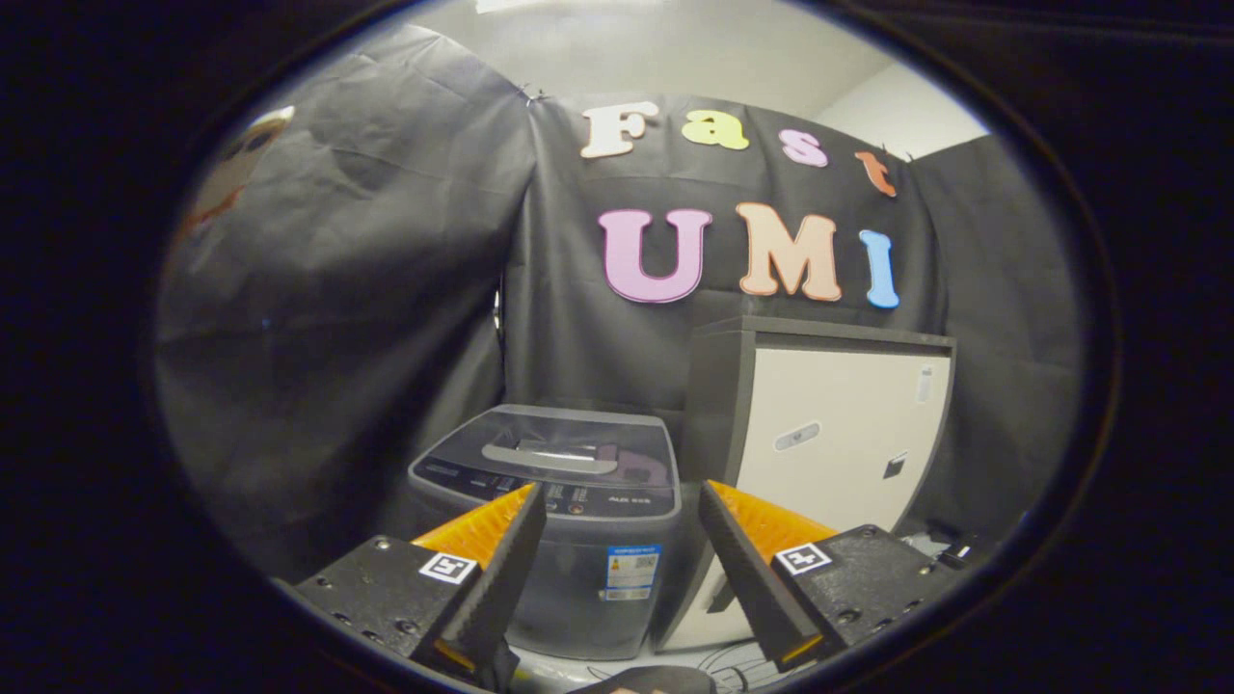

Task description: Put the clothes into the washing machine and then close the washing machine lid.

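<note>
The black cloth wall (337, 289) hangs in creased folds from about nine o'clock round to three o'clock behind everything else.

At about seven o'clock from the middle of the scene, the left finger (501, 569) of the tongs (622, 569) rises toward the washing machine, a small square marker (449, 567) on the block behind it. The tongs stand open, the fingers well apart with nothing between them but air; neither finger touches anything.

Beyond the fingers, framed in the gap between them at six o'clock, sits the small top-loading washing machine (588, 540), a grey tub-shaped body with a blue-and-white label (632, 571) on its front. Its dark, see-through lid (564, 443) lies flat and shut on top, with a pale bar handle (549, 460) across it. Through the lid a pinkish-purple piece of clothing (638, 465) shows faintly, toward the right side of the drum. A strip of controls (569, 496) runs along the front edge of the top.

Just beside the machine, at about four o'clock, stands a taller cabinet (829, 434) with a dark frame and a cream door, leaning in the lens.

At five o'clock the right finger (747, 569) comes up in front of the cabinet's lower edge, its own square marker (803, 557) behind it. Some thin cables (723, 665) lie on the pale floor under the machine.
</note>
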`<state>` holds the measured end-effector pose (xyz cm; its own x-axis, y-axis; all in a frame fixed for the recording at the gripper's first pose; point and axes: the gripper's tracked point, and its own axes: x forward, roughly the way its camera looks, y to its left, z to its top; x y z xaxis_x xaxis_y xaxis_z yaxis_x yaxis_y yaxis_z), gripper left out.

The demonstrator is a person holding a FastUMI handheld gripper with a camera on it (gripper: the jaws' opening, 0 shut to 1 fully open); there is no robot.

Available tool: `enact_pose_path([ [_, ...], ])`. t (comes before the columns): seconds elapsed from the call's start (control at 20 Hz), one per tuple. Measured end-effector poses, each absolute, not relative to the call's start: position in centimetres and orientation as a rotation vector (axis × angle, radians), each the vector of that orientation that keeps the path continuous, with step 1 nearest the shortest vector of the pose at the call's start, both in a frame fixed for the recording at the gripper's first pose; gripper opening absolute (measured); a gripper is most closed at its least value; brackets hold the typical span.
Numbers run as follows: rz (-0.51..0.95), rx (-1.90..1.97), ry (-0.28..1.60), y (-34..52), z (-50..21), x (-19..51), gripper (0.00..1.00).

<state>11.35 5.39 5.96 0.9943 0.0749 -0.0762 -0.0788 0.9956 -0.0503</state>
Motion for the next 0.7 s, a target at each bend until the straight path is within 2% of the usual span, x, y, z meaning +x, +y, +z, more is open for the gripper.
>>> enact_pose_path([
  [0.45,0.047,-0.039,0.105,4.5,-0.6,5.9,0.97],
  [0.7,0.054,-0.047,0.098,5.2,-1.4,4.8,0.97],
])
